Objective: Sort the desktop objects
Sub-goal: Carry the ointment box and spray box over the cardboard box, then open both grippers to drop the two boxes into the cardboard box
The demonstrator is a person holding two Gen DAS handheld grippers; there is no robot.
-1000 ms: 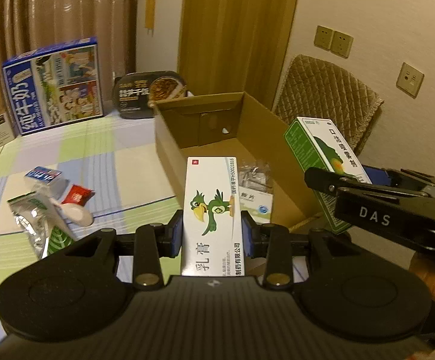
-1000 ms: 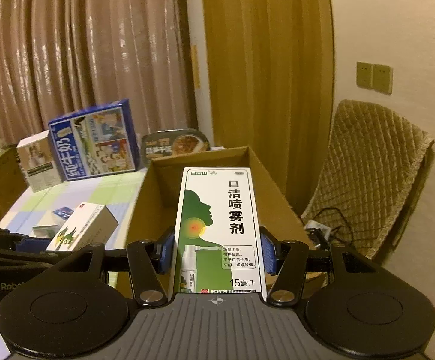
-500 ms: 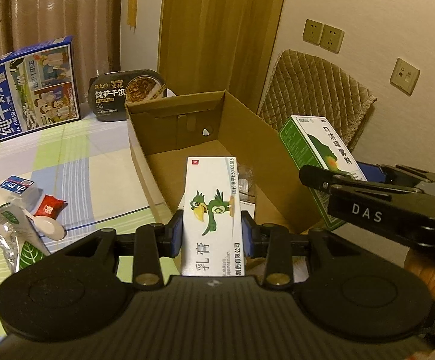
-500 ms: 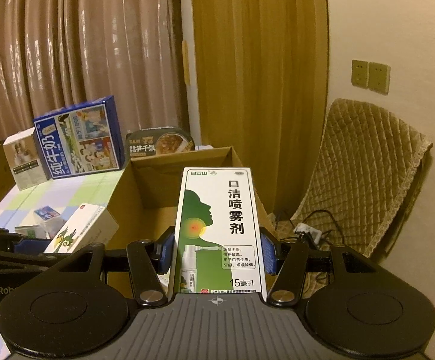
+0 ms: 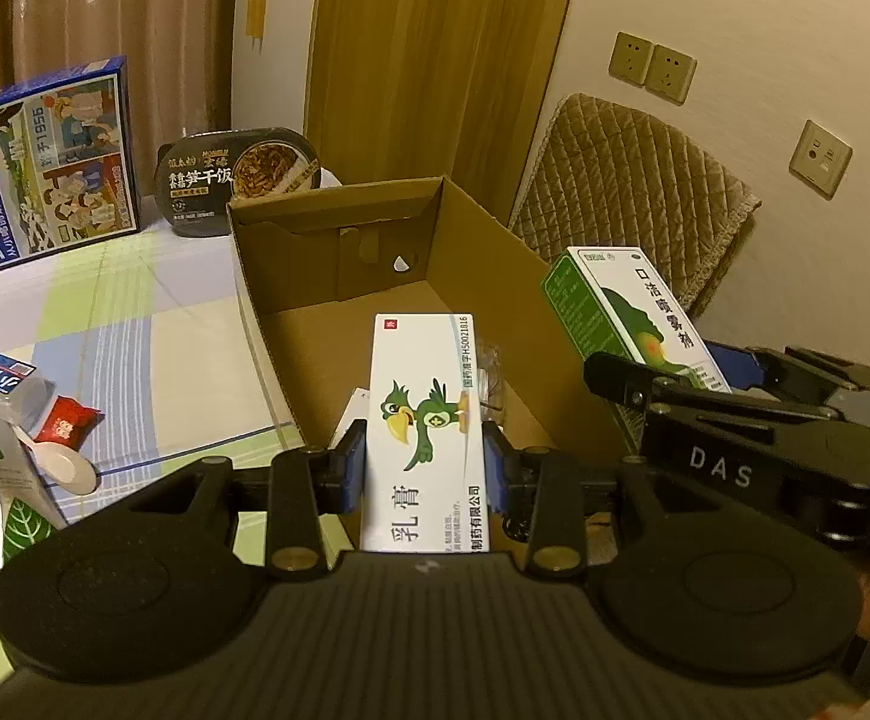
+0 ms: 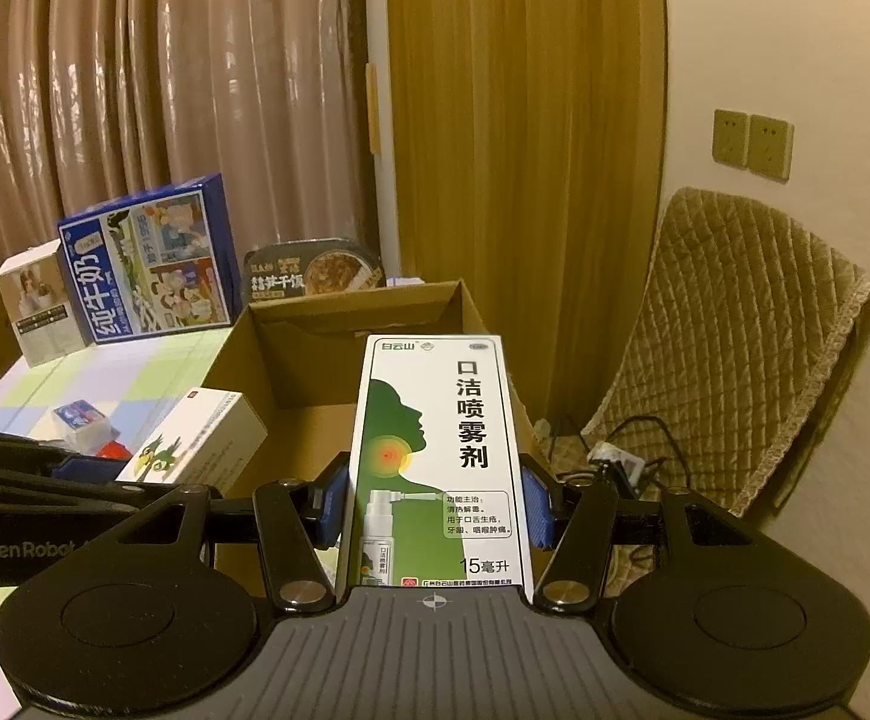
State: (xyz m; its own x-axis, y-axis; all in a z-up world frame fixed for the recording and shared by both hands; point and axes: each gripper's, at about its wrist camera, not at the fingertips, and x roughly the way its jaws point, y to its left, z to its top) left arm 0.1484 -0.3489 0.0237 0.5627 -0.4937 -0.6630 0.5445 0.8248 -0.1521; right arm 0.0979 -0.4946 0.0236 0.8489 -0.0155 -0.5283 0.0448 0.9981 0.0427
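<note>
Both grippers carry medicine packs toward the open carton [image 5: 483, 240] on the checked tablecloth [image 5: 135, 324]. The left gripper [image 5: 425, 463] is clamped on the white ointment box [image 5: 423, 420], which hangs over the carton's near end; the right gripper [image 6: 435, 501] is clamped on the green spray box [image 6: 438, 456], poised beside the carton's right wall. The step in hand looks like delivery. Next, each pack needs lowering inside the walls before the jaws part. Snack packets [image 5: 21, 396] wait on the cloth.
</note>
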